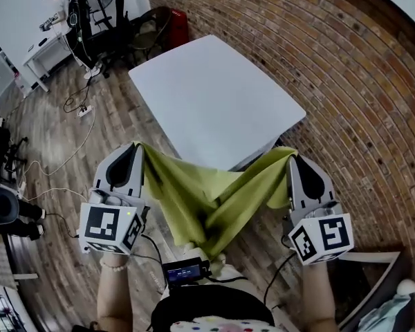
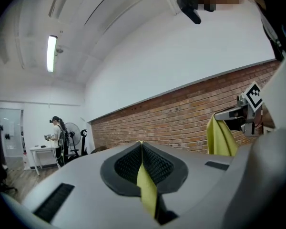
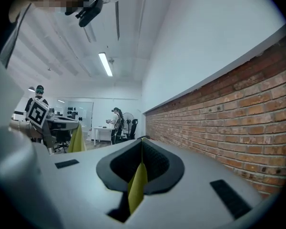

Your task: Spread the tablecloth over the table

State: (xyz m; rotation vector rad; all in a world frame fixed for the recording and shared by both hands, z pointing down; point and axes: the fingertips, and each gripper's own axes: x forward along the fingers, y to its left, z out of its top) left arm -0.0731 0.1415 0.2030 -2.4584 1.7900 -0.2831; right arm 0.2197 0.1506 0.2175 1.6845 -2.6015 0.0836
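Nearest, bottom of head view: small device w/ lit screen (image 1: 185, 272) at wearer's waist, cables running off it. Torso below is cut off by frame edge, and forearms are only partly in shot.

left gripper (image 1: 133, 148): jaws fully together, pinching one end of the yellow-green tablecloth (image 1: 207, 199). Its own view shows a thin strip of cloth squeezed between the dark ribbed pads (image 2: 157, 163), running back toward the cam.

right gripper (image 1: 294, 159): same, jaws closed tight on the other end. Its own view shows a narrow fold caught between the pads.

Each gripper view also catches the other gripper off to one side, small, w/ cloth hanging from it.

Cloth hangs in the air between the two grippers, sagging in a deep V, bunched & folded in the middle, low point near wearer's body. Can't tell how much fabric is folded up in there. Top edge overlaps the near corner of the white table (image 1: 214, 95) in head view; touching it or just in front, can't tell. Rest of the cloth is off the table.

Table legs mostly hidden under the top; only a bit of frame shows below the near corner.

Beyond & right: brick wall (image 1: 346, 61). Left: wood floor (image 1: 62, 164) w/ loose cables.

Far back: person (image 1: 59, 2) at a white desk (image 1: 45, 50), too small for detail. Red item (image 1: 178, 26) by the wall, partly hidden.
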